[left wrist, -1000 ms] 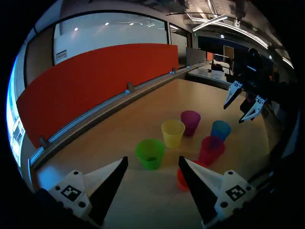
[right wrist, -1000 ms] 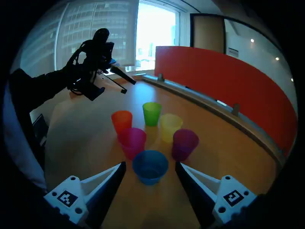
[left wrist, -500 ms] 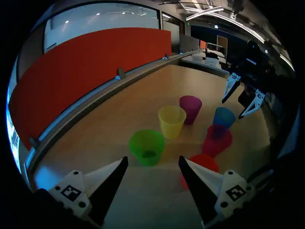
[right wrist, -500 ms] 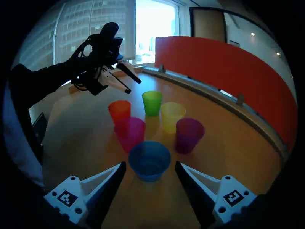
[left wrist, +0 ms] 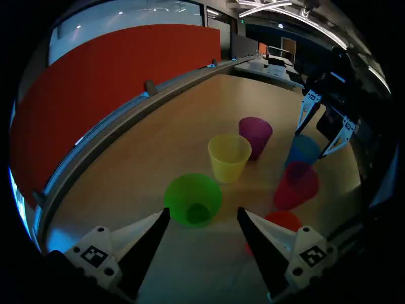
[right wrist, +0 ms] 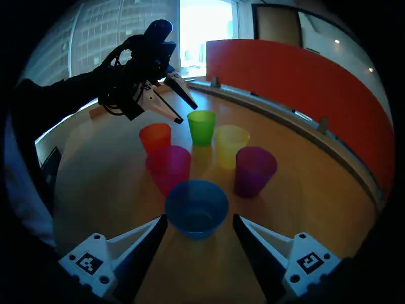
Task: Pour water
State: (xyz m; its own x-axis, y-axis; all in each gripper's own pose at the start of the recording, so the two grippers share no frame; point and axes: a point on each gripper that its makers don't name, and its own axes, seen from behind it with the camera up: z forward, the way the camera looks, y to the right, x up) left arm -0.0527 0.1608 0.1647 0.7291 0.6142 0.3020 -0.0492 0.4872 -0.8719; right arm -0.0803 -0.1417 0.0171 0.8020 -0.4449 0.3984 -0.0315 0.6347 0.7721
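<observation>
Step (my read): both grippers lining up on cups to grab before the pour. Left gripper (left wrist: 202,210) spread wide, nothing held. Green cup (left wrist: 193,198) sits low-centre in left gripper view, just ahead of the tips, not btwn them. Right gripper (right wrist: 199,218) also spread, empty; blue cup (right wrist: 196,207) bottom-centre in right gripper view. To do it well: centre cup btwn fingers, go in level, grip mid-wall, avoid nudging yellow cup (left wrist: 229,157). Cups are translucent plastic, tapered, upright, clustered on wood table (left wrist: 167,126). Water level: can't tell.
</observation>
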